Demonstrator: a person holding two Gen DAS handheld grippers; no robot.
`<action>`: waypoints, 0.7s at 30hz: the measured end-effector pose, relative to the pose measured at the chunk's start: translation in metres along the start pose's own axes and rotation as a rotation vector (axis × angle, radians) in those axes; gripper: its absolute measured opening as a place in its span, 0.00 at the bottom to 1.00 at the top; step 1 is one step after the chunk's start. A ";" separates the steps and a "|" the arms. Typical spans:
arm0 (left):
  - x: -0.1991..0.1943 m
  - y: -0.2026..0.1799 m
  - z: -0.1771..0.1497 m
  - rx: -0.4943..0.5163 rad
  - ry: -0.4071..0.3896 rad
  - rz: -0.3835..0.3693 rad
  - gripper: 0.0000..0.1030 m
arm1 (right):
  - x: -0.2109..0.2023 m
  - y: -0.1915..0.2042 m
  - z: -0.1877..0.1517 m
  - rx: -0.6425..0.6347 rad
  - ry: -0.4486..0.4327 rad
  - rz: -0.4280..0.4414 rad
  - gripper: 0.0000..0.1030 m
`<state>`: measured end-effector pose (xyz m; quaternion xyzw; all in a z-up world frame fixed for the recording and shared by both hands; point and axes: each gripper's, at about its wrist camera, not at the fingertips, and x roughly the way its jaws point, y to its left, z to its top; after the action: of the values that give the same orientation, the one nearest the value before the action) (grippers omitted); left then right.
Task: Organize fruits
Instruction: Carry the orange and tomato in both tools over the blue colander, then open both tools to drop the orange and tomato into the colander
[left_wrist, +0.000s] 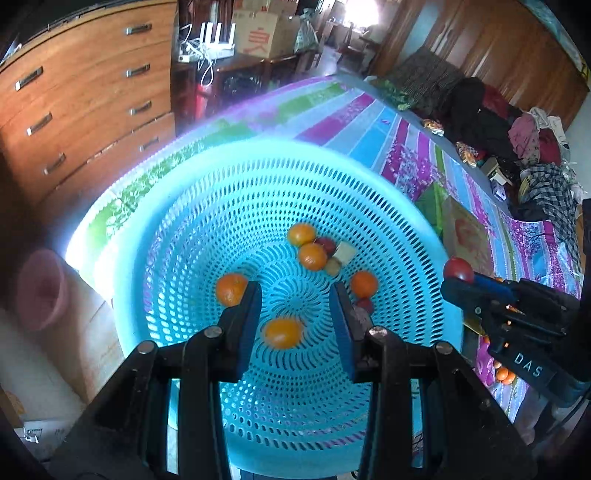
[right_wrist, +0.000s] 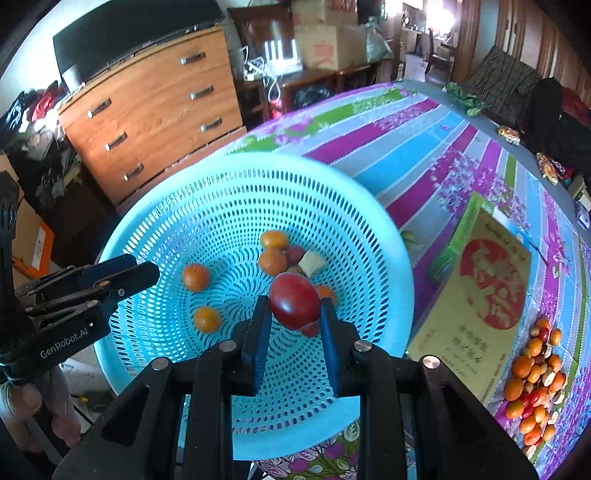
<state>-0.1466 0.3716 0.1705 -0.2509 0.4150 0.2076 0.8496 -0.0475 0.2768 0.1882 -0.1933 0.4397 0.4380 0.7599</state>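
The right gripper (right_wrist: 294, 314) clenches one red fruit (right_wrist: 294, 304) above the blue basket (right_wrist: 388, 236), which sits at the desk's near-left corner. Five oranges (left_wrist: 312, 256) lie inside. The left gripper (left_wrist: 295, 317) hangs over it, jaws parted and empty.

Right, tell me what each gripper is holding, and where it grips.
Right gripper: red fruit, pinched at its two sides. Left gripper: nothing; jaws apart over the basket.
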 end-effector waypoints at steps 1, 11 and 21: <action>0.002 0.004 0.000 -0.004 0.005 0.003 0.38 | 0.003 0.001 -0.001 0.000 0.008 0.003 0.28; 0.010 0.013 0.001 -0.011 0.027 -0.012 0.38 | 0.017 0.003 -0.002 0.001 0.033 0.015 0.29; 0.013 0.018 0.001 -0.032 0.031 -0.010 0.75 | 0.020 0.003 -0.003 0.018 0.028 0.027 0.44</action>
<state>-0.1488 0.3882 0.1554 -0.2695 0.4234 0.2062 0.8400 -0.0468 0.2858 0.1702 -0.1869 0.4567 0.4414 0.7495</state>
